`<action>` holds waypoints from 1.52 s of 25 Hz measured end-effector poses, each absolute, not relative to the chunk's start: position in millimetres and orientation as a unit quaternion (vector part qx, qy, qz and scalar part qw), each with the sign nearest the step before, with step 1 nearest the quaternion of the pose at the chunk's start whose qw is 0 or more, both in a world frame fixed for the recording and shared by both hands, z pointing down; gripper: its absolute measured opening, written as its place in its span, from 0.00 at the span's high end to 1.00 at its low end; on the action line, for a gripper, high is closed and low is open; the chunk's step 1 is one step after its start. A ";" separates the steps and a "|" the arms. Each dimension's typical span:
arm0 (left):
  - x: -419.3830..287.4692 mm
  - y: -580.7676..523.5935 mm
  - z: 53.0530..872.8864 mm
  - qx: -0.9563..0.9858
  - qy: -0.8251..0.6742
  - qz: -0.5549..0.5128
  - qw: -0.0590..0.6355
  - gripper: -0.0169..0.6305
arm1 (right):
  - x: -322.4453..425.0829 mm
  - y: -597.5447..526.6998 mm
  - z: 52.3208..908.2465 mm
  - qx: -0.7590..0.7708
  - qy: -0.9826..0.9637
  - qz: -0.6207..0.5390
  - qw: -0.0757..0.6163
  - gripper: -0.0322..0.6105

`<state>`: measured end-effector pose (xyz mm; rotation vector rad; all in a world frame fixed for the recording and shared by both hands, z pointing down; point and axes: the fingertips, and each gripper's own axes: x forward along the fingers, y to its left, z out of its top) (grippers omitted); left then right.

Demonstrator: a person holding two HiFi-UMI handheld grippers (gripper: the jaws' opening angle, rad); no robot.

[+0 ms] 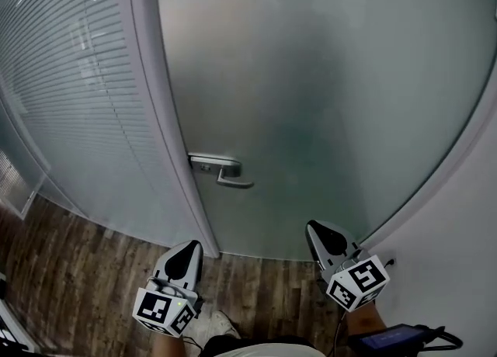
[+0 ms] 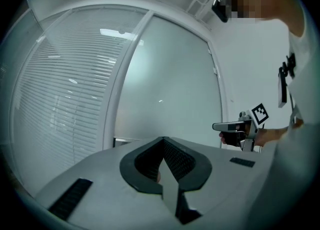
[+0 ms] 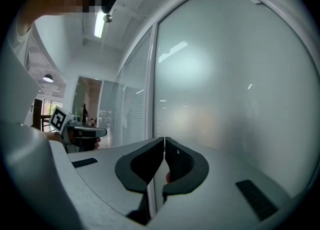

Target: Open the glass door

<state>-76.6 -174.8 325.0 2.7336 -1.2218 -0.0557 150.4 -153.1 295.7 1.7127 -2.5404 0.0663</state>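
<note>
Both tools closed, nothing between the jaws: left gripper and right gripper point level at the door, neither touching it. We judge the step to be the approach. The left gripper is nearer the lever handle, so we would set it on the lever's free end and press down before swinging. The glass door stands directly ahead — frosted, apparently shut in its white frame, with 1 lever at its left edge

I'm pointing my left tool, jaws together and empty, at the glass door; my right tool is hanging alongside.
</note>
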 end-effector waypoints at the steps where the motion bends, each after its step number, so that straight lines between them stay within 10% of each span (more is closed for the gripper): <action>1: -86.3 -188.4 338.0 0.913 -0.401 -0.013 0.073 0.97 | 139.4 -163.5 309.8 0.564 -0.824 0.026 0.040 0.95; 21: -82.0 -302.9 405.7 0.918 -0.388 0.022 0.078 0.97 | 124.9 -285.1 395.3 0.551 -0.830 0.054 0.068 0.95; 38: -63.9 -323.9 441.7 0.885 -0.444 0.061 0.127 0.97 | 90.0 -334.6 490.6 0.371 -0.882 0.072 0.280 0.74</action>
